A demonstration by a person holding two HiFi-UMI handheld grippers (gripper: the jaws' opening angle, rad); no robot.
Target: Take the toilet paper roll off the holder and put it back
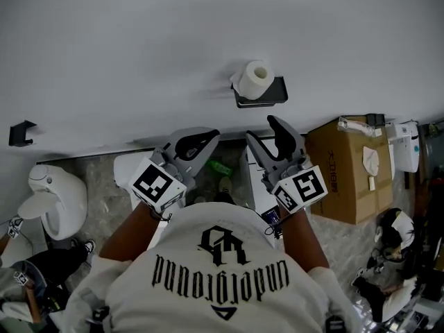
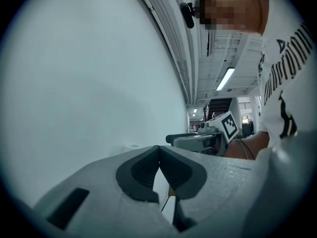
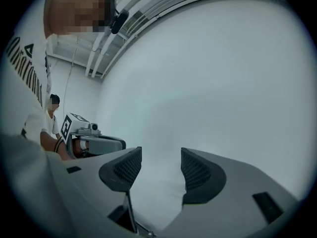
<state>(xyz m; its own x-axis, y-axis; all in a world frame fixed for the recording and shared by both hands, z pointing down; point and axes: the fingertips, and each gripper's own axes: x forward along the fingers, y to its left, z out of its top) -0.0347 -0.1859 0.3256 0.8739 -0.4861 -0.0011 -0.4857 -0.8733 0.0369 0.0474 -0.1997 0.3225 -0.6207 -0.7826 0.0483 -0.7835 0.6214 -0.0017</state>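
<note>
A white toilet paper roll (image 1: 252,78) sits on a black wall holder (image 1: 262,94) on the white wall, seen in the head view. My left gripper (image 1: 210,136) is held close to my chest, below and left of the roll, with its tips touching and nothing between them. In the left gripper view that gripper (image 2: 159,147) points at bare wall. My right gripper (image 1: 264,127) sits just below the holder, apart from the roll, jaws spread and empty. The right gripper view shows that gripper (image 3: 161,155) with only white wall between its pads (image 3: 197,171).
A brown cardboard box (image 1: 347,172) stands on the floor at the right, with white items on top. A white toilet (image 1: 52,198) sits at the left, and a small black bracket (image 1: 21,132) is on the wall above it. Another person stands far off in the right gripper view.
</note>
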